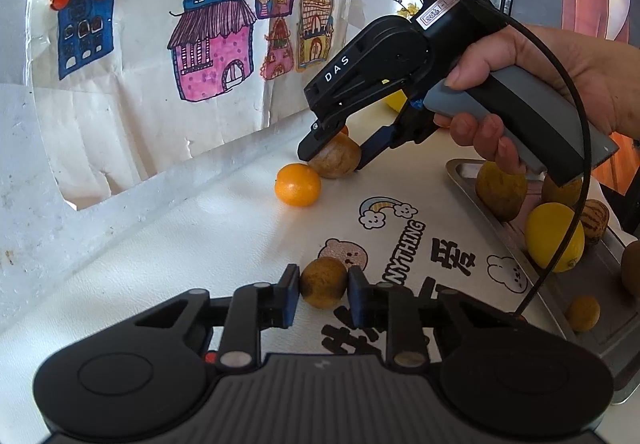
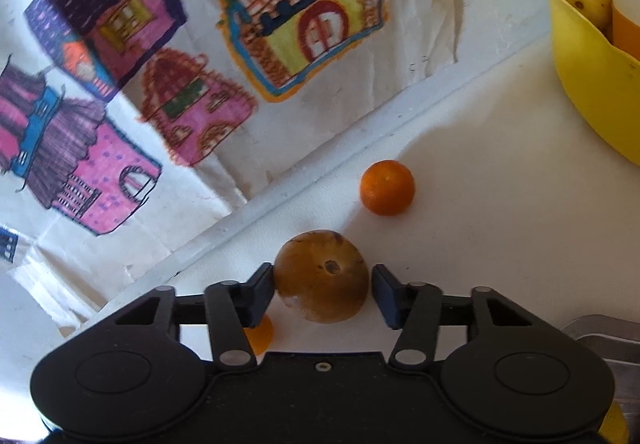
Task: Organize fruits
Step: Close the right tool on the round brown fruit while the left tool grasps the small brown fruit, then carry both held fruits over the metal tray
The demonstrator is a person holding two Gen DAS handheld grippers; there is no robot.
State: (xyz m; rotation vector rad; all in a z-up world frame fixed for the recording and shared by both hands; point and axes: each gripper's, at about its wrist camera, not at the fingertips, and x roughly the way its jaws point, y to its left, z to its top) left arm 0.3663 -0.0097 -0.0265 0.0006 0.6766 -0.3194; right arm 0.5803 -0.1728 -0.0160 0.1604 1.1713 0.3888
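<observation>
I hold the left gripper (image 1: 323, 286) closed on a small brown fruit (image 1: 323, 282) at 6 o'clock in the left wrist view, both pads pressed to its sides while it sits on the white printed table cover (image 1: 200, 264). By my reading this one is secured but not yet lifted.

Further out, at about 12 o'clock, my right gripper (image 1: 334, 155) straddles a larger brown fruit (image 2: 322, 276). In the right wrist view the left pad touches it while the right pad stands just clear — so I call that grasp unfinished, jaws narrowed but not clamped.

An orange citrus (image 1: 297, 184) lies loose just beside that fruit, toward 11 o'clock in the left view. A second orange one (image 2: 386, 187) waits at 1 o'clock in the right view, and part of a third (image 2: 260, 336) shows under the right gripper's left finger; whether that is the first one again I cannot tell.

At 3 o'clock the metal tray (image 1: 472, 179) already carries several fruits, a yellow lemon (image 1: 554, 236) among them — sorting looks well begun. Farthest, at 2 o'clock in the right view, a yellow bowl (image 2: 588, 91) holds a pear-like fruit. At least four fruits remain off the tray, I judge.
</observation>
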